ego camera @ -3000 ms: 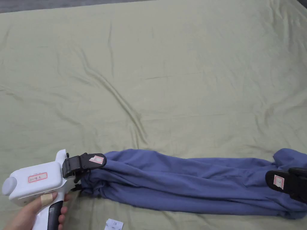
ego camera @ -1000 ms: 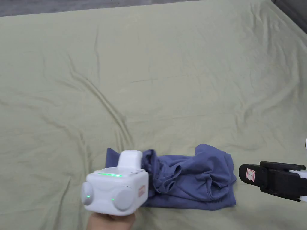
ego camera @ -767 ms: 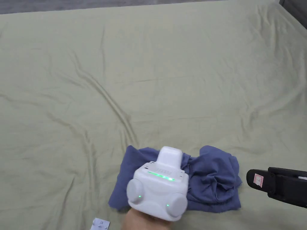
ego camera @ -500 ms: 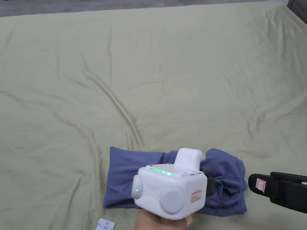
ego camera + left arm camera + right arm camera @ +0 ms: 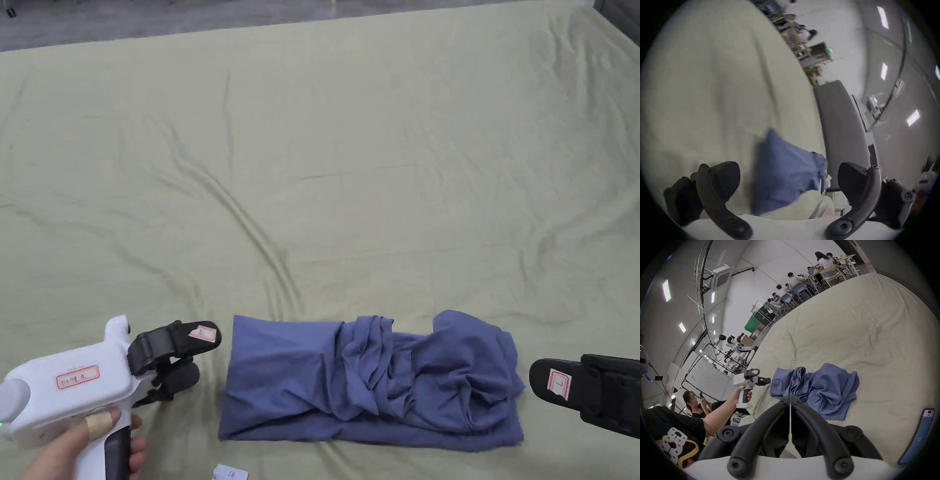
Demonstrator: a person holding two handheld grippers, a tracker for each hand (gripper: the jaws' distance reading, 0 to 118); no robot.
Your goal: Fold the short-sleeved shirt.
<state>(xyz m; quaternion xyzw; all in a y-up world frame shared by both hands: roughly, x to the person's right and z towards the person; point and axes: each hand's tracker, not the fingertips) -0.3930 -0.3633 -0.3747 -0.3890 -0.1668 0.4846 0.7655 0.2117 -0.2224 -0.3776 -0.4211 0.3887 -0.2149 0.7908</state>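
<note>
Blue short-sleeved shirt (image 5: 375,381) lies on the bed sheet (image 5: 375,156), pale green and creased, near the front edge in the head view. It is folded into a wide band: left part flat and smooth, middle and right part bunched in loose ridges. Nothing touches it.

Left hand-held gripper (image 5: 190,353): white body, black jaws, held by the person's left hand (image 5: 81,444) just left of the shirt's left edge, apart from the cloth. Jaws spread, nothing between them; the left gripper view confirms a wide gap, with the shirt (image 5: 786,175) seen through it, blurred.

Right hand-held gripper (image 5: 550,381): black jaws just off the shirt's right edge, not touching. In the right gripper view the jaws (image 5: 790,400) are pressed together, a thin pale slit between them, holding nothing.

Markings: red-bordered stickers on the left gripper's body and upper jaw and on the right gripper's jaw; writing too small to make out. Small white paper tag (image 5: 230,473) on the sheet below the shirt, marks illegible. Tan tape on one finger of the left hand.

Right gripper view, other items: blue phone-like device (image 5: 919,436) on the sheet at right; people seated at tables (image 5: 802,283) far off; a person (image 5: 693,402) behind the left arm.
</note>
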